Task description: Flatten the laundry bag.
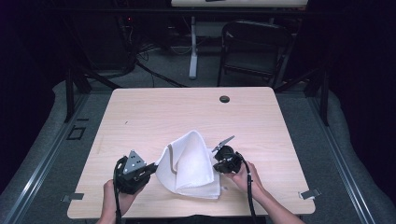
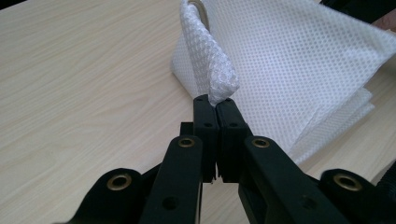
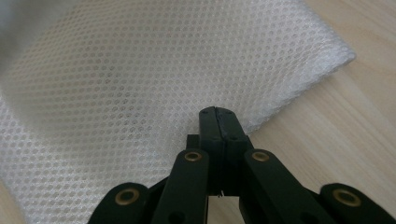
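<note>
Mid-fold: left gripper (image 2: 215, 103) clamped on white mesh cloth (image 1: 189, 161) corner, right gripper (image 3: 219, 113) pinching 3 o'clock edge. Next, likely: carry lifted flap over together, keep tension.

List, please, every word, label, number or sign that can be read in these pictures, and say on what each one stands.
There are none. The white mesh cloth, the table, the left gripper and the right gripper carry no readable writing. The cloth has a grey edge, without letters.
</note>
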A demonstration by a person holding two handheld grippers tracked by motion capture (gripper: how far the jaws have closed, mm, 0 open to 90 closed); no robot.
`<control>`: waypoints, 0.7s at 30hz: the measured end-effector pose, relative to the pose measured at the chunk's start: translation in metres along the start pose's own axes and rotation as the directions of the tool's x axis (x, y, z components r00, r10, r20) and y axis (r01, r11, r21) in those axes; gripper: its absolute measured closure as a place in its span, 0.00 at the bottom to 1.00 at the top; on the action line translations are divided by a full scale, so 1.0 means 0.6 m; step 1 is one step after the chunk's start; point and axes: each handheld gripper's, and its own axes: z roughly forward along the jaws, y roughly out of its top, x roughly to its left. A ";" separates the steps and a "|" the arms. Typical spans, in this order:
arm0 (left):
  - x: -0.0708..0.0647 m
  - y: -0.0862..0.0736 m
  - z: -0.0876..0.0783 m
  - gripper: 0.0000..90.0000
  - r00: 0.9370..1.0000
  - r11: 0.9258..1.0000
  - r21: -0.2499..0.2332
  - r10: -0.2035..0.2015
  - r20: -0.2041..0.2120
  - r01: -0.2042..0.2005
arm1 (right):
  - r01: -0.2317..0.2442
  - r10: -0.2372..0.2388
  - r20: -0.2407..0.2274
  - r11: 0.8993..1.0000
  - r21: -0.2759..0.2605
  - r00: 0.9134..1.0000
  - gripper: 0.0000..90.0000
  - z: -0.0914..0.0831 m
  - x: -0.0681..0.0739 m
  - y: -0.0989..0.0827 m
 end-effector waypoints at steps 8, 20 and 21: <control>0.005 -0.002 0.004 0.98 1.000 1.000 0.028 -0.004 0.001 0.004 | -0.033 0.033 -0.002 0.999 0.004 0.999 1.00 -0.007 -0.015 -0.008; 0.017 -0.007 0.011 0.98 1.000 0.995 0.098 -0.021 0.007 0.020 | -0.041 0.040 0.008 0.999 0.011 0.999 1.00 -0.010 -0.023 -0.012; 0.018 -0.008 0.013 0.98 1.000 0.995 0.098 -0.023 0.001 0.022 | -0.042 0.042 0.004 0.999 0.011 0.999 1.00 -0.011 -0.024 -0.013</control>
